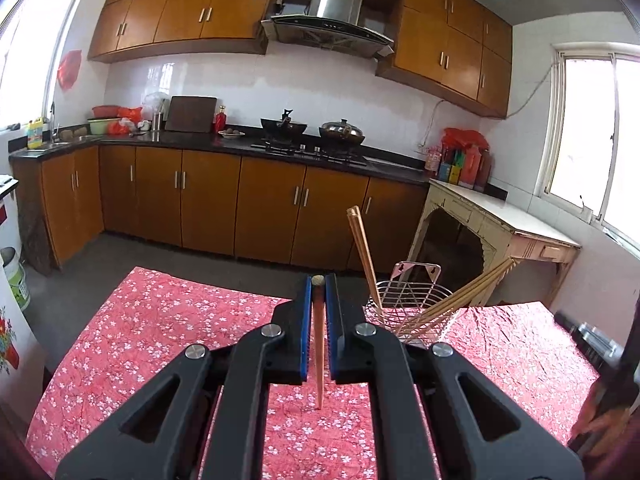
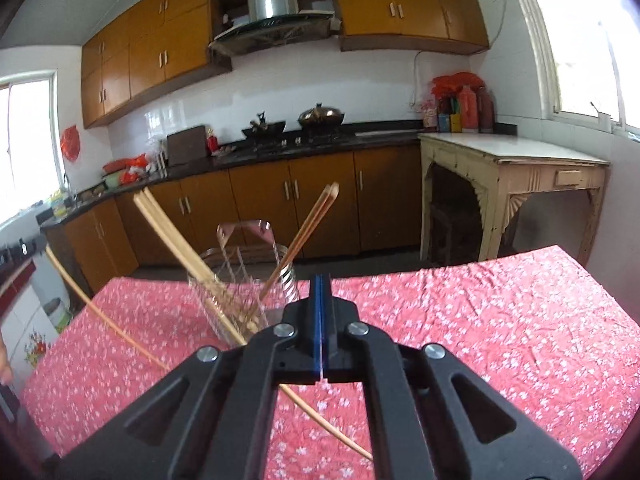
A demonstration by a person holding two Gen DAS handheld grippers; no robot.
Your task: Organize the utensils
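Note:
My left gripper (image 1: 318,282) is shut on a single wooden chopstick (image 1: 318,344), which hangs down between the blue pads with its tip near the red floral tablecloth (image 1: 160,332). A wire utensil basket (image 1: 408,304) stands just right of it, with several chopsticks (image 1: 362,248) leaning out. In the right wrist view the basket (image 2: 244,288) is ahead and left of my right gripper (image 2: 322,280), whose blue pads are pressed together with nothing between them. A chopstick (image 2: 120,330) runs slantwise from the left edge under this gripper.
The table with the red cloth (image 2: 500,320) fills the foreground. Behind it are wooden kitchen cabinets (image 1: 208,204), a counter with a stove and pots (image 1: 312,136), and a pale side table (image 2: 512,176) at the right by a window.

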